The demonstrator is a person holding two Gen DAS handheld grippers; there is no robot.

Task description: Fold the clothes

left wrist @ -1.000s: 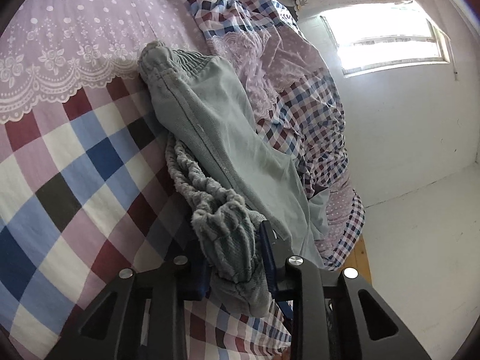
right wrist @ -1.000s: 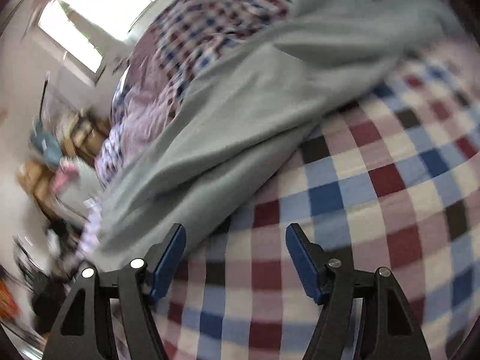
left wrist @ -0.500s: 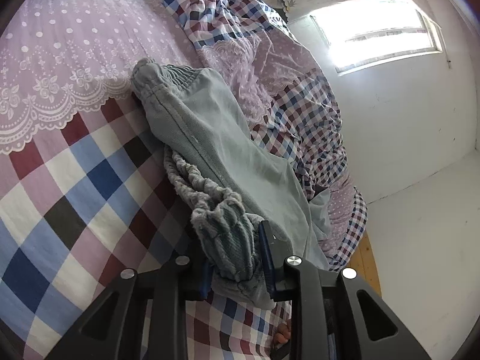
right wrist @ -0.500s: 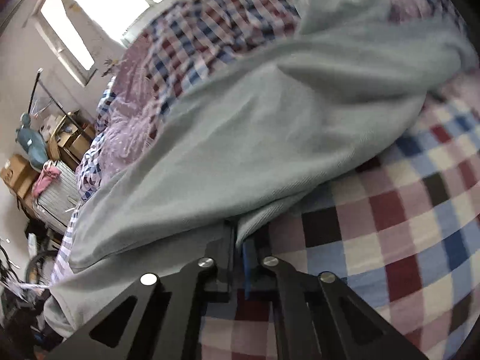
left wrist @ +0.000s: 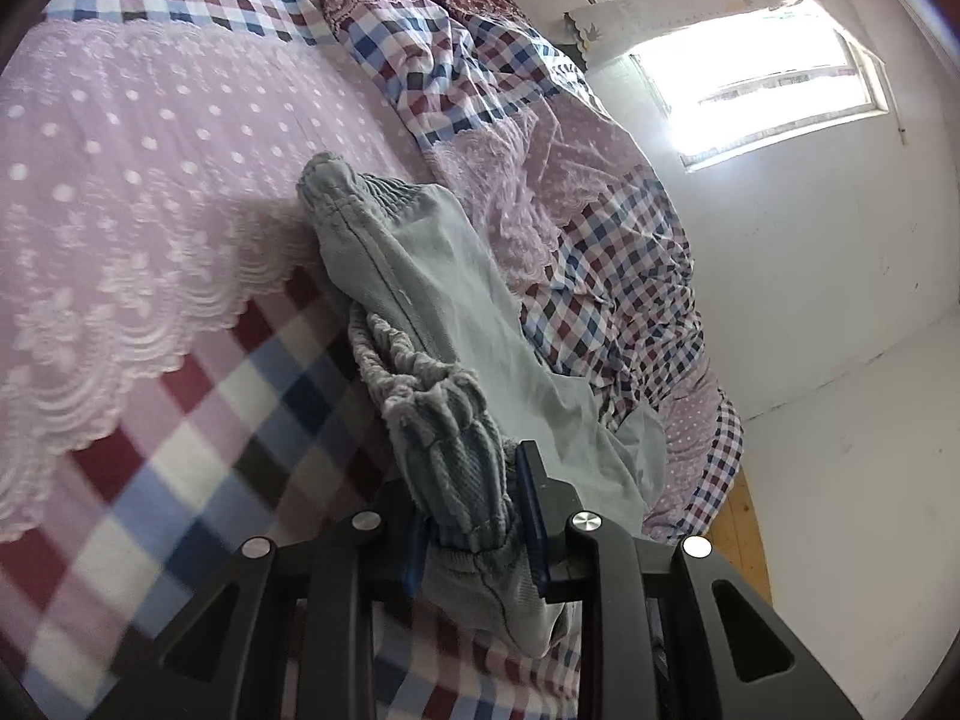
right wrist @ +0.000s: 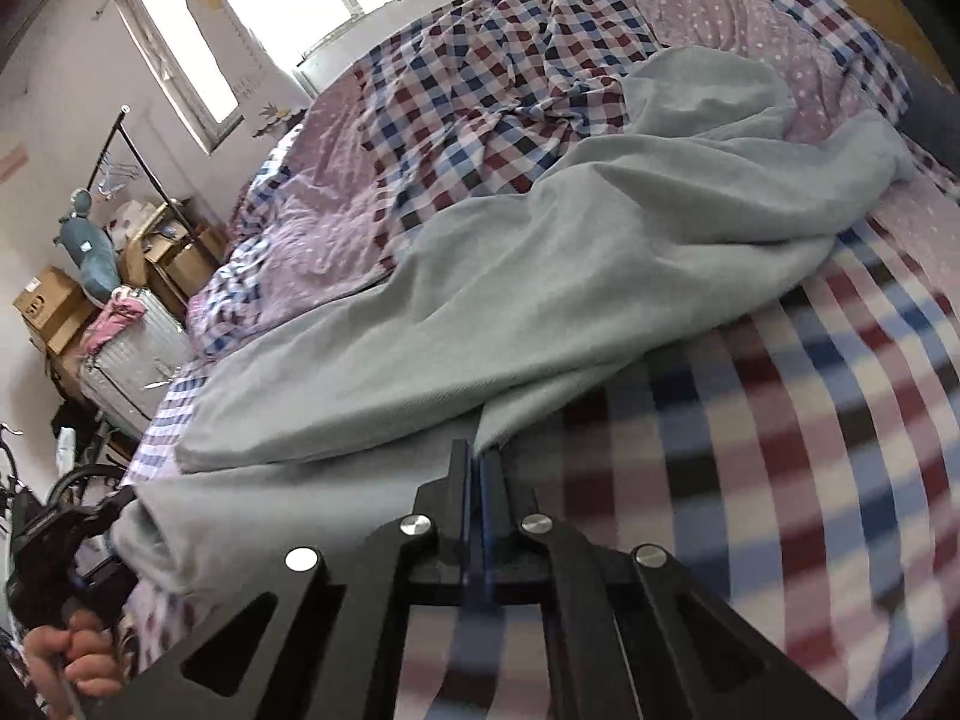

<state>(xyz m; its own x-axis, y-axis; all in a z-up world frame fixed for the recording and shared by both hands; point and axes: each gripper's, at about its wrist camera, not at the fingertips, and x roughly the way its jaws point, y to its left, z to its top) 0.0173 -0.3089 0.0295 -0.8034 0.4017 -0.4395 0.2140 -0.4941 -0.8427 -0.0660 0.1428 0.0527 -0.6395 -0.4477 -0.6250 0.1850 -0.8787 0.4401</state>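
Observation:
Pale grey-green trousers (left wrist: 444,312) lie on a checked bedspread (left wrist: 198,444), their gathered elastic waistband bunched toward me. My left gripper (left wrist: 474,480) is shut on that ribbed waistband, which fills the gap between the blue pads. In the right wrist view the trouser legs (right wrist: 540,276) spread wide across the bed. My right gripper (right wrist: 478,462) is shut on the near edge of the fabric, a thin fold pinched between its closed pads. A hand (right wrist: 66,660) holds the other gripper at the lower left.
A crumpled checked and pink dotted quilt (right wrist: 480,90) is piled behind the trousers. A pink lace-edged sheet (left wrist: 132,192) covers the bed's far part. Cardboard boxes (right wrist: 54,306), a suitcase and a clothes rack stand by the window wall. White floor (left wrist: 840,510) lies beyond the bed edge.
My right gripper went from wide open over the bedspread to shut on the trousers' edge, then lifted it. The left gripper kept its hold on the waistband and drew back a little.

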